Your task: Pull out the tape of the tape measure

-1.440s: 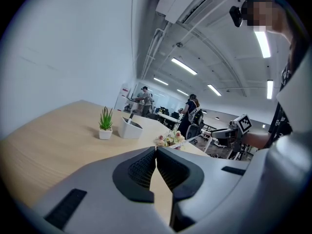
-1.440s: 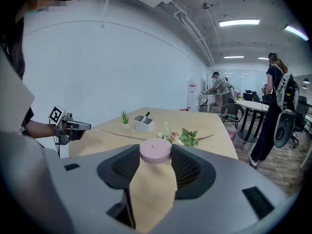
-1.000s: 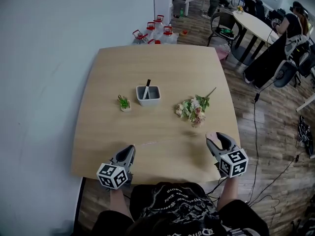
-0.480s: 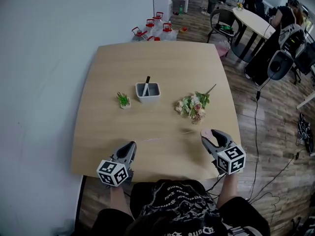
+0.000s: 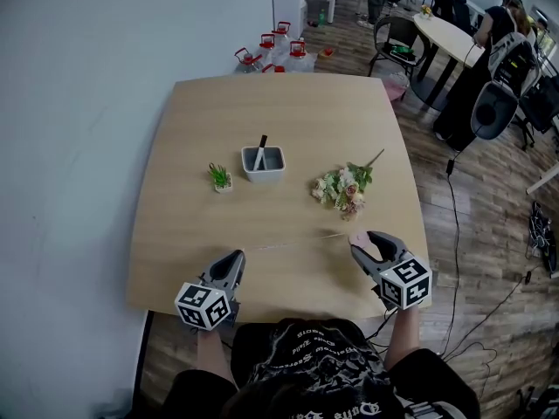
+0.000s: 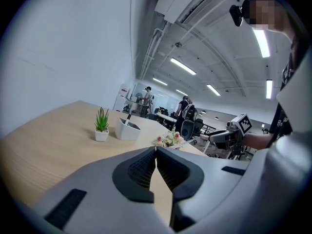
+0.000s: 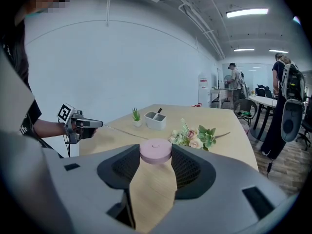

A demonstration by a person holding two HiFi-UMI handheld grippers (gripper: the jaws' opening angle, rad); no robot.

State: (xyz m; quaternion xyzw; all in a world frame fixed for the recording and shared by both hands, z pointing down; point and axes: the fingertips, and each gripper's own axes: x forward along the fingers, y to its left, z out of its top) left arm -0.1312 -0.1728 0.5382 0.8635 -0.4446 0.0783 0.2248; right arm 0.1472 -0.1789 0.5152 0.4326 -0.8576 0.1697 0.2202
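My right gripper (image 5: 358,241) is shut on a round pink tape measure (image 7: 155,151), held over the table's near right part, just in front of the flowers. From the case a thin pale tape (image 5: 293,243) runs leftwards, low over the table, to my left gripper (image 5: 236,257). Its jaws are pressed together on the tape's end near the front left edge. In the left gripper view the closed gripper (image 6: 155,152) looks across at the right gripper (image 6: 212,137). The right gripper view shows the left gripper (image 7: 92,124) at the tape's far end.
On the wooden table (image 5: 279,112) stand a white tray with a pen (image 5: 263,162) and a small potted plant (image 5: 220,180). A bunch of flowers (image 5: 342,190) lies right of the tray. Water jugs with red caps (image 5: 271,55) stand behind the table. Chairs, another table and people are at the back right.
My right gripper has shifted a little left and towards the flowers with the pink tape measure in it. The left gripper has stayed where it was.
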